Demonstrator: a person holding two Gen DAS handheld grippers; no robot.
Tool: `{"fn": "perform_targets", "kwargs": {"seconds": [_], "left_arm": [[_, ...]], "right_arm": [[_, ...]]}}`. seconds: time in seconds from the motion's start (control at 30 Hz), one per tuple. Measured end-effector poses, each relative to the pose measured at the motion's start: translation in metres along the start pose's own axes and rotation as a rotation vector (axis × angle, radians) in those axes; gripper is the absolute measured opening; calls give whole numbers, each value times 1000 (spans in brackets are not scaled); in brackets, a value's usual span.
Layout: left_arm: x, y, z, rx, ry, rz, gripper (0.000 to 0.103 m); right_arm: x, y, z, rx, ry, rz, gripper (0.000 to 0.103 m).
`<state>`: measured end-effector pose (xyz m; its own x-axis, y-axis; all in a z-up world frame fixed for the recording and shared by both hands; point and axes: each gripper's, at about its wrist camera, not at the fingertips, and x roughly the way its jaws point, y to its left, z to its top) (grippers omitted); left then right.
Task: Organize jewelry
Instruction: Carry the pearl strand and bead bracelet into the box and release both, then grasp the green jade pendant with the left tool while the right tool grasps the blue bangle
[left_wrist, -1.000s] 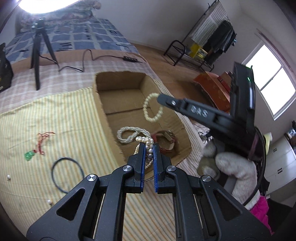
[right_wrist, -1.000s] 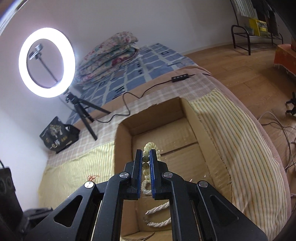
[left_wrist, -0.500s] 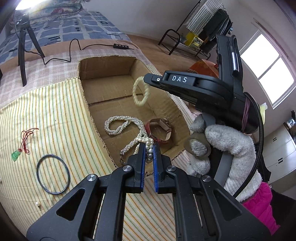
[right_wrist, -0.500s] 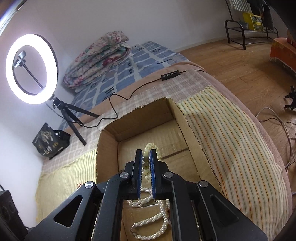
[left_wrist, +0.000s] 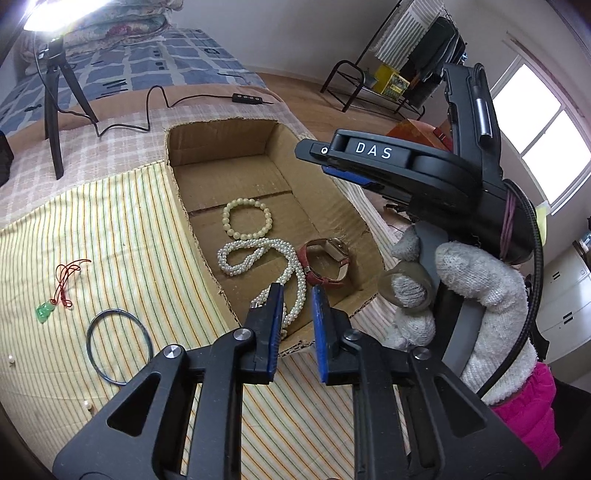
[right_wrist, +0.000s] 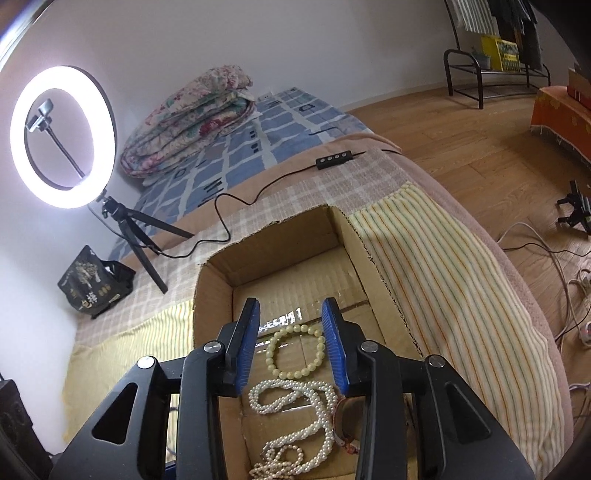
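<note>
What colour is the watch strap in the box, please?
Red, on the watch; it shows best in the left wrist view.

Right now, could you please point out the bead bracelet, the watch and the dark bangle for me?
bead bracelet (left_wrist: 246, 218): left wrist view, a bead on its far arc.
watch (left_wrist: 339, 248): left wrist view, its pale face.
dark bangle (left_wrist: 89, 334): left wrist view, its left edge.

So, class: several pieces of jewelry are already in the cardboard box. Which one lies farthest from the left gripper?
The cream bead bracelet, a single ring lying flat mid-box. The twisted pearl necklace and the red-strapped watch lie closer to the left gripper.
</note>
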<state>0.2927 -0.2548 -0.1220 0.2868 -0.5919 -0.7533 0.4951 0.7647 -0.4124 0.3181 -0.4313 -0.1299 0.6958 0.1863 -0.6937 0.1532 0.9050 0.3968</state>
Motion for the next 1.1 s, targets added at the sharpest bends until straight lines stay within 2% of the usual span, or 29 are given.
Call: {"fn": "perform_targets", "kwargs": {"seconds": [0.27, 0.57, 0.6, 0.67, 0.77, 0.83, 0.9, 0.97, 1.1], "left_arm": [[-23, 1, -4, 5, -27, 26, 14], [-60, 25, -7, -13, -75, 85, 14], [-65, 30, -8, -15, -81, 92, 14], [-72, 39, -9, -19, -89, 107, 14], [-82, 55, -10, -28, -97, 132, 14], [-89, 67, -11, -30, -106, 153, 18], [-96, 77, -11, -35, -124, 168, 30], [-103, 87, -11, -38, -134, 180, 30], [-109, 111, -10, -57, -142, 212, 30]], "right_arm": [[-19, 12, 1, -19, -25, -4, 36], [-40, 40, -3, -87, -37, 15, 37], [-43, 44, -3, -97, -38, 19, 38], [-48, 51, -6, -114, -46, 30, 48], [-55, 65, -11, -152, -57, 40, 49], [-58, 77, -16, -190, -53, 45, 49], [-59, 87, -21, -221, -49, 49, 49], [-59, 98, -29, -254, -33, 63, 56], [-52, 115, -47, -307, 20, 80, 58]]}}
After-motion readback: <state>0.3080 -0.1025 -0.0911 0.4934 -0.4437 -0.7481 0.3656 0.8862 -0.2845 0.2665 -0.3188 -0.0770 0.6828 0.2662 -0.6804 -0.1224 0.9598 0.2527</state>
